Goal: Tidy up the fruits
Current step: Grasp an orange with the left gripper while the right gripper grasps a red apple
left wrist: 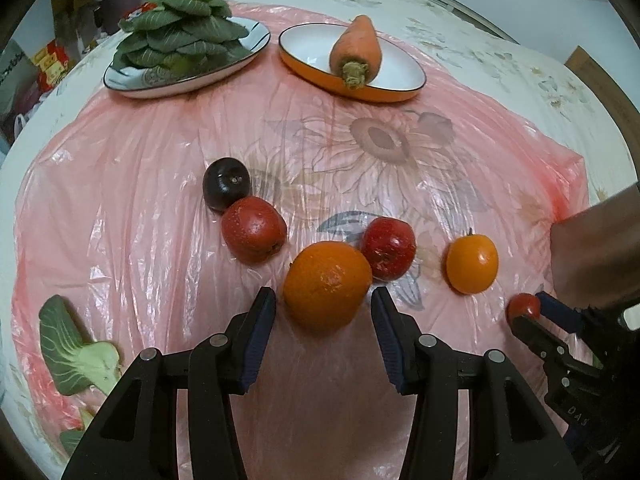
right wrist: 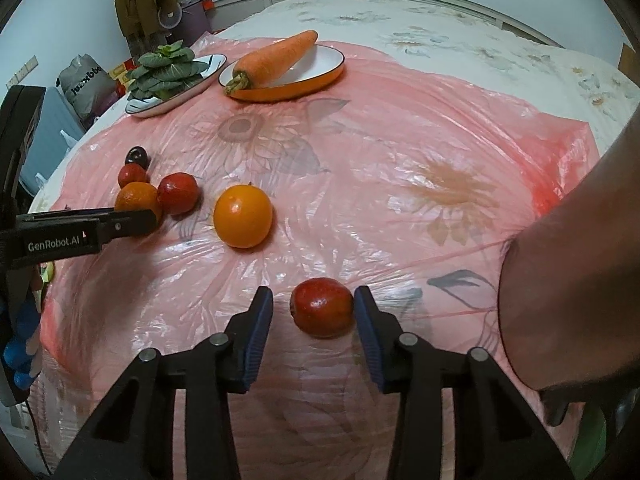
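My left gripper (left wrist: 323, 307) is open with a large orange (left wrist: 327, 285) between its fingers, resting on the pink plastic sheet (left wrist: 160, 184). Around it lie two red fruits (left wrist: 254, 235) (left wrist: 388, 248), a dark plum (left wrist: 226, 184) and a yellow-orange tomato (left wrist: 472, 266). My right gripper (right wrist: 313, 311) is open around a small red fruit (right wrist: 322, 307), with the right finger touching it. That gripper also shows in the left wrist view (left wrist: 532, 312). The left gripper (right wrist: 132, 222) shows in the right wrist view, at the orange (right wrist: 138, 199).
At the back stand a white plate of green leaves (left wrist: 184, 52) and an orange-rimmed dish (left wrist: 316, 46) holding a carrot (left wrist: 357, 50). A loose green leaf (left wrist: 76, 350) lies at the near left. A person's forearm (right wrist: 572, 280) is at the right.
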A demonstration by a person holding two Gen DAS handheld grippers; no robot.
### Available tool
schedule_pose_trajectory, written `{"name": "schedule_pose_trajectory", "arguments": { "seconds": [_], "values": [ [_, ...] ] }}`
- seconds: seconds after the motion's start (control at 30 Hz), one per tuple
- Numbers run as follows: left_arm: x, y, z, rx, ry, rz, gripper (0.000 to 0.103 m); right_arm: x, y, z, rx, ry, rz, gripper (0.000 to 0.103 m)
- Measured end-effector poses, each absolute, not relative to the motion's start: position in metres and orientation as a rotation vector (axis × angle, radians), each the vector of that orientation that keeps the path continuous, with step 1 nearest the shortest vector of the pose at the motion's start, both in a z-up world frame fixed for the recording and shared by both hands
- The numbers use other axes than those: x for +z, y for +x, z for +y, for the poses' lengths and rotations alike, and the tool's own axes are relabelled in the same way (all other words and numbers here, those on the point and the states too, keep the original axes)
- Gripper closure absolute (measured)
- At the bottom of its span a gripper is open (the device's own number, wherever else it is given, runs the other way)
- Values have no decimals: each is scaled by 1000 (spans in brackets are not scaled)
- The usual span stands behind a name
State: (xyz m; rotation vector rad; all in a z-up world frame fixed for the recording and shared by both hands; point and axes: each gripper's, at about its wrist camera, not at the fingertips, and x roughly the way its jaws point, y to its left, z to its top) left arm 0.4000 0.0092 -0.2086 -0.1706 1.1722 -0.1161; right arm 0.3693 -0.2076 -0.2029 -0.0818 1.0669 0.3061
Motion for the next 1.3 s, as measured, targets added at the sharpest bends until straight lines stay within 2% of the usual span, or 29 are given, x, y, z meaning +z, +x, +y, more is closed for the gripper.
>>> {"name": "schedule_pose_trajectory", "arguments": {
  "seconds": [0.1, 0.23, 0.3, 0.87, 1.3],
  "values": [
    [-212, 402, 11, -107, -183, 1175, 59, -205, 370, -208, 303, -94, 1070, 29],
    [-215, 401, 10, -112, -181, 1170, 66, -208, 371, -208, 296, -114, 1072, 40],
    [-213, 400, 10, -117, -171, 1164, 66, -209, 372, -210, 298, -109, 1073, 44],
    [-185, 376, 22, -133, -167, 1107, 67, -183, 360, -229, 305, 3, 1011, 44],
    [-167, 332, 15, -160, -132, 1106, 67, -166, 308, -231, 322, 40, 1008, 44]
  ]
}}
